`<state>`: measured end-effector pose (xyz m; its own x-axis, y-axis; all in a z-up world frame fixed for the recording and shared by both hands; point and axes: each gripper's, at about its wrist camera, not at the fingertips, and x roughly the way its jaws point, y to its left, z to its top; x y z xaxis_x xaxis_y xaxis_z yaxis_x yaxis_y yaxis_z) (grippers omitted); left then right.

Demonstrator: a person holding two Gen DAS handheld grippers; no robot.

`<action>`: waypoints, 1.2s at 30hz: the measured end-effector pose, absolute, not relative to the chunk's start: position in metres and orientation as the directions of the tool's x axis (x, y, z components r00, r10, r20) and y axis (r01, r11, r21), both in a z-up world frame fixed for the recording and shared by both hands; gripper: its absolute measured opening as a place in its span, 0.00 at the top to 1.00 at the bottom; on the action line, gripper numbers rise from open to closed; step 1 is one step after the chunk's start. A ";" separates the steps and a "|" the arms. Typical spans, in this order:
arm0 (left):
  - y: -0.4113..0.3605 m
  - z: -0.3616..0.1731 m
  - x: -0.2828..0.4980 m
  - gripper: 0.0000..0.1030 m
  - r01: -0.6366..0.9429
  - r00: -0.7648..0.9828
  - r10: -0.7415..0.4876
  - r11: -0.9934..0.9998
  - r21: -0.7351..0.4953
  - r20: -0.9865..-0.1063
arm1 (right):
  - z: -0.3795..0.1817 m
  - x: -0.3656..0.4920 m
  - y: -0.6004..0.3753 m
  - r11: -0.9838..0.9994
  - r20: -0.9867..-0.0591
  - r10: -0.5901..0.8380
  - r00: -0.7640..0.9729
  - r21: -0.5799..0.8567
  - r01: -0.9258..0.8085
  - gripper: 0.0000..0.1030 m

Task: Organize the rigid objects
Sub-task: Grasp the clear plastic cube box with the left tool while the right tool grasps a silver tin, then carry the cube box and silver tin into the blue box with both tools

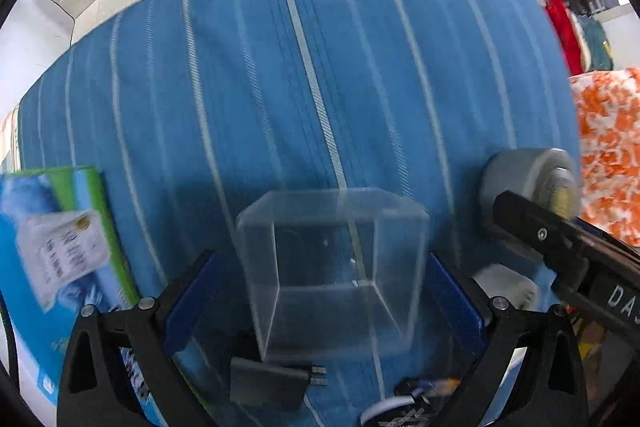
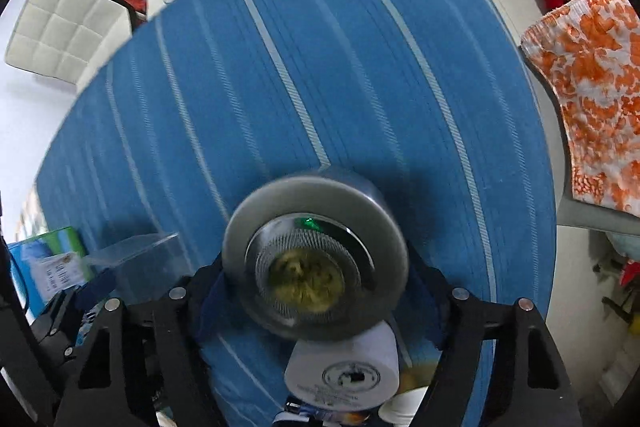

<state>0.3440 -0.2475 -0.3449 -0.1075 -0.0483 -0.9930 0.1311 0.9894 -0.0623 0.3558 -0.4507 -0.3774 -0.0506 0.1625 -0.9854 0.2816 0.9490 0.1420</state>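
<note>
Black tong arms fill the bottom of both views. Left tongs stand around a clear plastic box, their blue-padded fingers just beside its walls; whether they touch it I cannot tell through the blur. Straight-sided and see-through, the box lets the striped cloth show behind it. Just under it lies a flat dark charger with two metal prongs. To the left sits a green and blue carton with a white label.

Right tongs pinch a round grey canister, tipped so its open face shows a metal mesh over something yellowish green. From the left view it hangs near the right edge of the cloth. Below it rests a white cylinder with a round printed seal.

All of this is over a bench covered in a blue cloth with pale stripes. An orange and white patterned fabric lies off to the right, and white quilted cushions sit at the far left.
</note>
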 end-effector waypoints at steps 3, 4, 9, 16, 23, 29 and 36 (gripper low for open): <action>-0.250 -0.353 0.345 0.28 0.128 -0.118 -0.046 0.990 -0.061 -0.992 | -0.387 0.360 -0.449 0.954 -0.988 0.139 -0.062 0.117 0.275 0.24; -0.252 -0.356 0.345 0.29 0.134 -0.118 -0.031 0.990 -0.047 -0.993 | -0.390 0.362 -0.448 0.957 -0.990 0.128 -0.065 0.106 0.271 0.25; -0.261 -0.343 0.341 0.36 0.148 -0.062 -0.012 0.989 -0.021 -0.998 | -0.390 0.364 -0.439 0.960 -0.994 0.083 -0.063 0.063 0.271 0.27; -0.267 -0.331 0.338 0.40 0.149 -0.034 -0.005 0.989 -0.010 -0.999 | -0.369 0.352 -0.435 0.965 -0.999 0.029 -0.040 0.017 0.261 0.28; -0.264 -0.284 0.334 0.40 0.139 0.043 -0.014 0.990 -0.008 -0.999 | -0.325 0.332 -0.448 0.963 -0.999 0.042 0.025 0.047 0.267 0.28; -0.242 -0.223 0.312 0.40 0.134 0.174 -0.010 0.991 0.014 -0.985 | -0.264 0.304 -0.427 0.973 -0.991 0.072 0.116 0.096 0.211 0.28; -0.165 -0.160 0.279 0.40 0.091 0.309 -0.007 0.996 0.023 -0.951 | -0.193 0.261 -0.345 0.975 -0.964 0.174 0.200 0.197 0.102 0.28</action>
